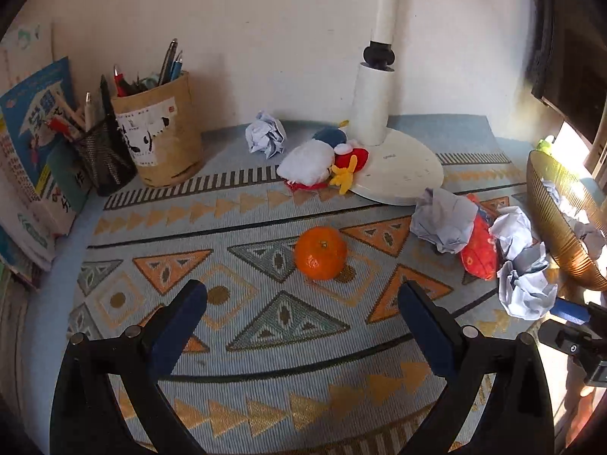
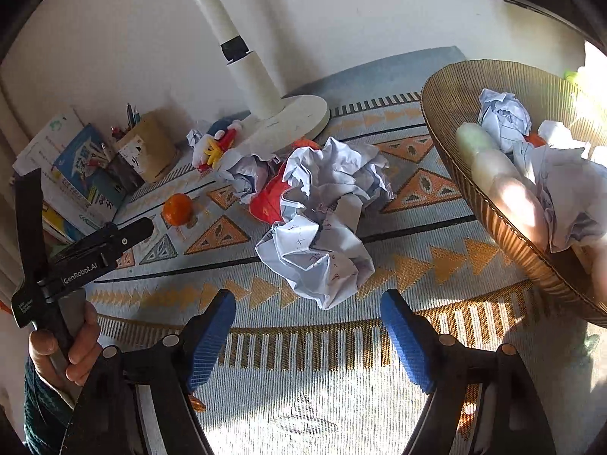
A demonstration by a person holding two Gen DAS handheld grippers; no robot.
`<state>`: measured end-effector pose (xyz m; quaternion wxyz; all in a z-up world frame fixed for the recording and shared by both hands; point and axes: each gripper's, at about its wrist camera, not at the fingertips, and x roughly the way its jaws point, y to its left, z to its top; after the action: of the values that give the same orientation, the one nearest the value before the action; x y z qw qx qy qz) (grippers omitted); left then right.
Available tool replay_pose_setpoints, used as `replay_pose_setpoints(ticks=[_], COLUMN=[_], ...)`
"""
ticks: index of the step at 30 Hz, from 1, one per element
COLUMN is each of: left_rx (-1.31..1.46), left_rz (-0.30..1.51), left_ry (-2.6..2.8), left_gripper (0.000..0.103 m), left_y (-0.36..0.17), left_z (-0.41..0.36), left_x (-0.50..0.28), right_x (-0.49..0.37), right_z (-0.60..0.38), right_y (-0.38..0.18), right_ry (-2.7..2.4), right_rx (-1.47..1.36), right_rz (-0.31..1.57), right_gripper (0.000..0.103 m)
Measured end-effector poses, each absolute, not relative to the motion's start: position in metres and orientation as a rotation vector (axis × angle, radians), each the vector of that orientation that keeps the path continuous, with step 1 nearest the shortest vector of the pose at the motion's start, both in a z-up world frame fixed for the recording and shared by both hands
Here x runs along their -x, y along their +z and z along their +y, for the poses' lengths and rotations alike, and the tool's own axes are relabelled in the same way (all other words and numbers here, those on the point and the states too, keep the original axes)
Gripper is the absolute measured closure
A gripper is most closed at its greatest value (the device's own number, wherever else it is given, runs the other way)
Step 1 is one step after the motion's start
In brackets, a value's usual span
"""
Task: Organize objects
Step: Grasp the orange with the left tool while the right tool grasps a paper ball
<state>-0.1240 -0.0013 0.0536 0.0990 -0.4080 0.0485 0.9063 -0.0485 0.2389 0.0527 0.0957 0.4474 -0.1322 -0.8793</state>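
An orange mandarin [image 1: 321,252] lies on the patterned cloth just ahead of my open, empty left gripper [image 1: 302,295]; it also shows in the right wrist view [image 2: 177,209]. A crumpled paper ball [image 2: 318,261] lies just ahead of my open, empty right gripper [image 2: 308,305], with a larger paper ball [image 2: 334,174] behind it. A red packet [image 2: 270,199] lies between the paper balls. A gold ribbed basket [image 2: 474,189] at the right holds crumpled paper [image 2: 502,117] and pale objects. A plush toy [image 1: 322,165] lies by the lamp base [image 1: 402,174].
A tan pen holder [image 1: 159,132], a black mesh pen cup [image 1: 102,155] and stacked books [image 1: 34,159] stand at the left by the wall. More paper balls [image 1: 444,222] lie right of the mandarin, one [image 1: 265,134] near the wall. A hand [image 2: 64,345] holds the left gripper's handle.
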Motion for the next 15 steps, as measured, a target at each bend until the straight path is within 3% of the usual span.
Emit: replay_pose_setpoints(ticks=[2, 8, 10, 11, 13, 15], left_rx=[1.208, 1.275, 1.282, 1.291, 1.333, 1.316], left_rz=[0.194, 0.063, 0.056, 0.053, 0.057, 0.08], left_ry=[2.688, 2.592, 2.584, 2.579, 2.565, 2.577], left_gripper=[0.004, 0.009, 0.022, 0.027, 0.051, 0.066], left_y=[0.044, 0.029, 0.028, 0.027, 0.022, 0.024], left_z=[0.007, 0.007, 0.009, 0.01, 0.012, 0.014], left_x=[0.139, 0.169, 0.172, 0.173, 0.177, 0.173], right_x=[0.056, 0.074, 0.077, 0.078, 0.079, 0.077], right_z=[0.236, 0.231, 0.229, 0.228, 0.225, 0.225], right_y=[0.048, 0.038, 0.037, 0.037, 0.036, 0.037], right_ry=[-2.602, -2.617, -2.641, -2.657, -2.672, -2.685], right_rx=[-1.35, -1.368, -1.358, -1.348, -1.344, -1.326], right_rz=[-0.392, -0.392, -0.378, -0.367, -0.345, -0.319], right_gripper=[0.025, 0.026, 0.027, 0.035, 0.046, 0.052])
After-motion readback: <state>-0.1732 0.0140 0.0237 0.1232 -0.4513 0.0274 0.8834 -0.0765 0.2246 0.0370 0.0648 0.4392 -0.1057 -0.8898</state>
